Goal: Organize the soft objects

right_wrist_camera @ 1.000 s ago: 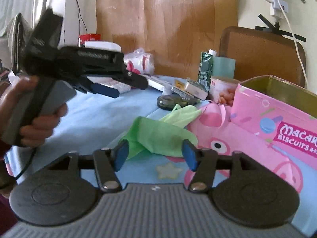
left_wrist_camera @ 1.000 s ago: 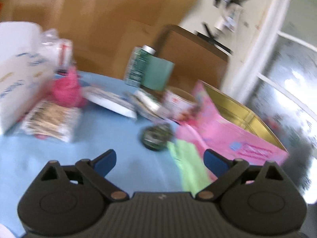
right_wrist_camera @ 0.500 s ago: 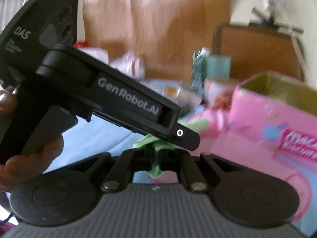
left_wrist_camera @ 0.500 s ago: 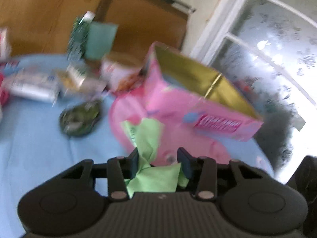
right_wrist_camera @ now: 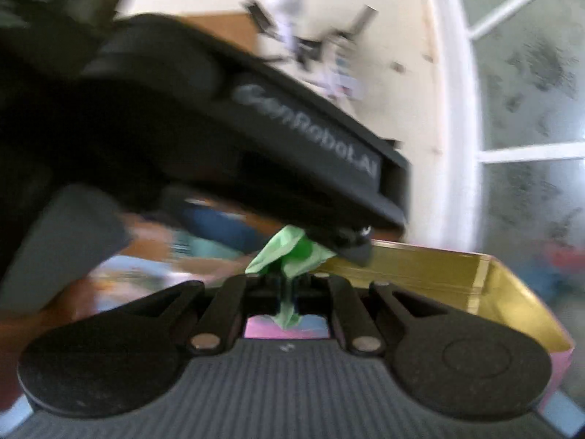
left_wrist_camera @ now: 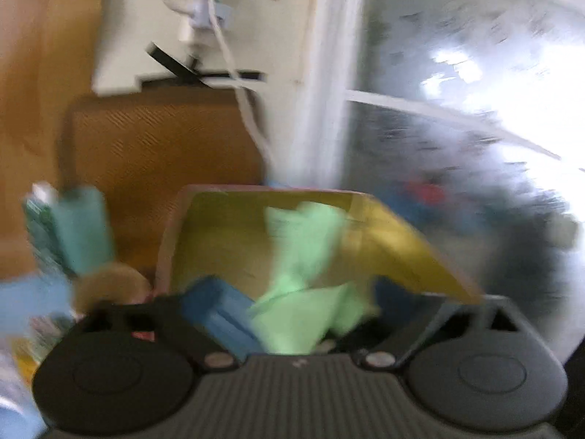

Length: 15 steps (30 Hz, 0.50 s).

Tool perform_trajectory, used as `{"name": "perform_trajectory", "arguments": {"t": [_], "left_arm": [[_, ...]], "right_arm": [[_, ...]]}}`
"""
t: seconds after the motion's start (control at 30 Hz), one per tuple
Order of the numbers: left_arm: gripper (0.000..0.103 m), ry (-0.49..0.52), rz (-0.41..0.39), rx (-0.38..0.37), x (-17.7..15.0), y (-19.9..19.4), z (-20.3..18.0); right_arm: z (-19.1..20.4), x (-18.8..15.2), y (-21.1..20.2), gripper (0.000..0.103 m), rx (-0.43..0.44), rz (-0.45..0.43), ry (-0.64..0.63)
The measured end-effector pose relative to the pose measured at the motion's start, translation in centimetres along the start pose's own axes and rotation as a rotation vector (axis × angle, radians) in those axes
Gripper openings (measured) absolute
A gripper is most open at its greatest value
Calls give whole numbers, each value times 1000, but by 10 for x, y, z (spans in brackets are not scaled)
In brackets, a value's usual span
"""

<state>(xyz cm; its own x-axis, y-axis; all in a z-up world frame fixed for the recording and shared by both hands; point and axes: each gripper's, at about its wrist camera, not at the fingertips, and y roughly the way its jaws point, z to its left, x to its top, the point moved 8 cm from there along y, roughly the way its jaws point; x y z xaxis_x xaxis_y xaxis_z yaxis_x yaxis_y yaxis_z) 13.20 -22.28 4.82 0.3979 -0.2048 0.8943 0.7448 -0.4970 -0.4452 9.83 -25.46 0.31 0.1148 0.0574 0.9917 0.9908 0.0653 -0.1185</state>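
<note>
A light green cloth (left_wrist_camera: 303,252) hangs over the gold inside of the pink biscuit box (left_wrist_camera: 226,241). The picture is blurred by motion. My left gripper (left_wrist_camera: 303,292) has its jaws opening wide, and the cloth lies loose between the blue pads (left_wrist_camera: 215,307), which stand off it. In the right wrist view my right gripper (right_wrist_camera: 289,289) pinches a fold of the green cloth (right_wrist_camera: 285,259); its jaws are starting to open. The left gripper's black body (right_wrist_camera: 256,139) crosses just above it, at the box's gold rim (right_wrist_camera: 475,278).
A teal and green carton (left_wrist_camera: 73,234) and a round tub (left_wrist_camera: 109,285) stand left of the box. Behind them is a brown chair back (left_wrist_camera: 157,146). White cables (left_wrist_camera: 219,36) hang on the wall. A frosted window (left_wrist_camera: 468,117) fills the right side.
Both grippers lifted the green cloth off the table to the box's opening. The left gripper, shut on the cloth half a second ago, has spread its jaws. The right still pinches it.
</note>
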Motion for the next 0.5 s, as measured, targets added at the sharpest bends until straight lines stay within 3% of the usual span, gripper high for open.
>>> {"name": "perform_trajectory", "arguments": {"t": [0.03,0.07,0.1,0.2,0.27,0.5], "left_arm": [[103,28,-8,64,2,6,2],[103,48,-4,113,4,12,5],[103,45,-5,132,4,14,9],[103,22,-18,144,3,15,18],[103,20,7,193,-1,17,26],[103,-27,44,262,-11,5,46]], "right_arm": [[-12,-1,15,14,-41,42,13],[-24,-4,23,23,-72,82,41],[-34,-6,31,44,-93,96,89],[-54,-13,36,69,-102,129,208],[-57,-11,31,77,-102,99,232],[-51,-11,31,79,-81,84,189]]}}
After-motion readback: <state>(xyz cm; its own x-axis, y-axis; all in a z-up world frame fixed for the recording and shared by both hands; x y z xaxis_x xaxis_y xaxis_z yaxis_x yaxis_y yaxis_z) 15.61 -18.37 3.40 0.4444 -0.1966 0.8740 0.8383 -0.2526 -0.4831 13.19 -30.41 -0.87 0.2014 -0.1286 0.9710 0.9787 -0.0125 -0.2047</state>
